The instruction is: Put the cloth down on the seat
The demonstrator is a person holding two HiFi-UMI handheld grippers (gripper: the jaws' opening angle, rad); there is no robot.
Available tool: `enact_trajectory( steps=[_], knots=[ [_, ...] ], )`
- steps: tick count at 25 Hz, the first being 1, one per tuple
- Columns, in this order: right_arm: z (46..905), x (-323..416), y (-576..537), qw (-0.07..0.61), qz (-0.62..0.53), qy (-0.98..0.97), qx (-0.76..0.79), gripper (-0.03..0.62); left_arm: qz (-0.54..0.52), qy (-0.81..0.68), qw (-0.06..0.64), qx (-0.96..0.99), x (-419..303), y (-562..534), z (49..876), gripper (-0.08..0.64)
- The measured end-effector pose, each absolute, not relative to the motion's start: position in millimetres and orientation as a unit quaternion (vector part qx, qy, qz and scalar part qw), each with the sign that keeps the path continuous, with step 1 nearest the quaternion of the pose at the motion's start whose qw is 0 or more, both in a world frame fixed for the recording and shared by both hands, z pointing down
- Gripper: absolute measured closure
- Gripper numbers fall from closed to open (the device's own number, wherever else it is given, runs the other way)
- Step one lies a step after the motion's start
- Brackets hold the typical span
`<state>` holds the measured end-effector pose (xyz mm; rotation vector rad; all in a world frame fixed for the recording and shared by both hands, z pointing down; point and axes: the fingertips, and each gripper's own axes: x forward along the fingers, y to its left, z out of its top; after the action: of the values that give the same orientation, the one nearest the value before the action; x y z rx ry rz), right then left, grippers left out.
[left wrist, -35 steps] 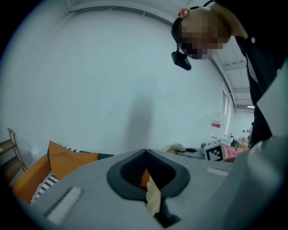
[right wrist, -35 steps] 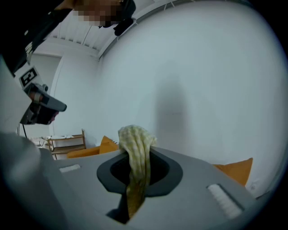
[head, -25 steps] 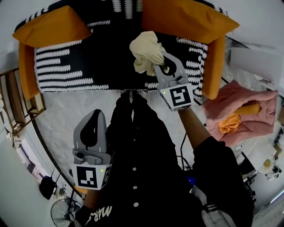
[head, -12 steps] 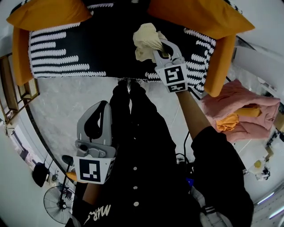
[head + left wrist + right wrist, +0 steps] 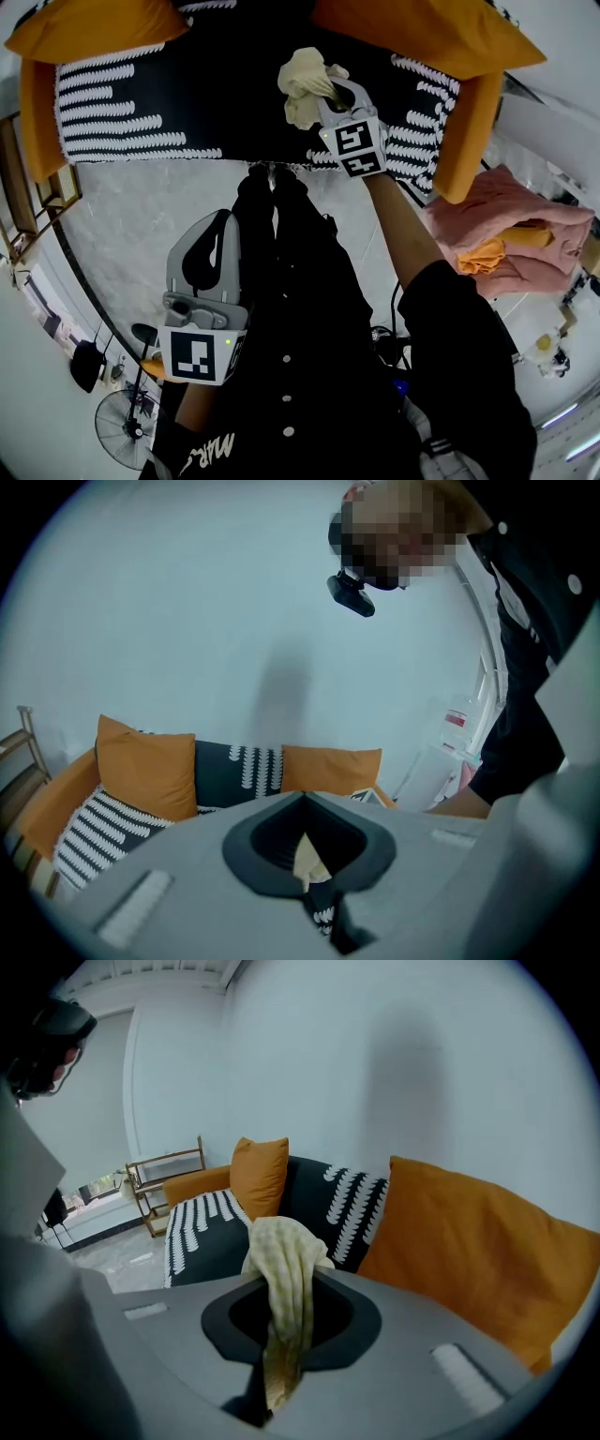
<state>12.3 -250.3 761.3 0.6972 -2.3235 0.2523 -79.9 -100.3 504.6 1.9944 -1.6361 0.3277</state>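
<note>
A crumpled cream cloth (image 5: 305, 82) hangs from my right gripper (image 5: 330, 92), which is shut on it above the front edge of the sofa's black seat with white stripes (image 5: 141, 108). In the right gripper view the cloth (image 5: 284, 1269) bunches above the closed jaws and a strip of it trails down between them, with the seat (image 5: 202, 1232) behind. My left gripper (image 5: 217, 223) is held low beside the person's black clothing, shut and holding nothing. The left gripper view looks past its jaws (image 5: 303, 799) toward the sofa seat (image 5: 94, 827).
Orange cushions (image 5: 94, 23) (image 5: 431, 33) line the sofa back, and orange armrests (image 5: 464, 131) close its sides. A pile of pink and orange fabric (image 5: 506, 230) lies at the right. A wooden rack (image 5: 33, 202) stands at the left, a fan (image 5: 127, 427) below it.
My right gripper has carried the cloth a little farther out toward the seat. The left gripper has stayed about where it was, still shut.
</note>
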Motion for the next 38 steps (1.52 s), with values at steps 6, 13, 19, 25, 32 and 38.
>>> enact_trajectory(
  steps=[6,13,19,25,32,38],
  knots=[
    [789.9,14.1,-245.6,0.377,0.108,-0.884,0.255,0.538,0.128,-0.604,0.278,0.736,-82.2,-101.0,513.7,0.560],
    [804.2,12.0,-243.1,0.403,0.126,-0.873,0.242,0.389,0.132,-0.600,0.281,0.738,-83.5,-103.6,514.5,0.560],
    [808.8,9.5,-235.2,0.424,0.131,-0.868,0.223,0.319,0.128,-0.600,0.280,0.738,-86.7,-103.7,512.3,0.560],
    [795.8,9.2,-234.0,0.406,0.132,-0.874,0.231,0.328,0.134,-0.599,0.272,0.741,-87.1,-101.6,508.1,0.560],
    [753.2,4.3,-229.6,0.378,0.113,-0.883,0.253,0.488,0.137,-0.597,0.245,0.752,-90.1,-104.9,489.8,0.560],
    [708.0,7.1,-224.2,0.342,0.107,-0.885,0.297,0.565,0.134,-0.586,0.219,0.768,-86.2,-113.3,467.5,0.560]
  ],
)
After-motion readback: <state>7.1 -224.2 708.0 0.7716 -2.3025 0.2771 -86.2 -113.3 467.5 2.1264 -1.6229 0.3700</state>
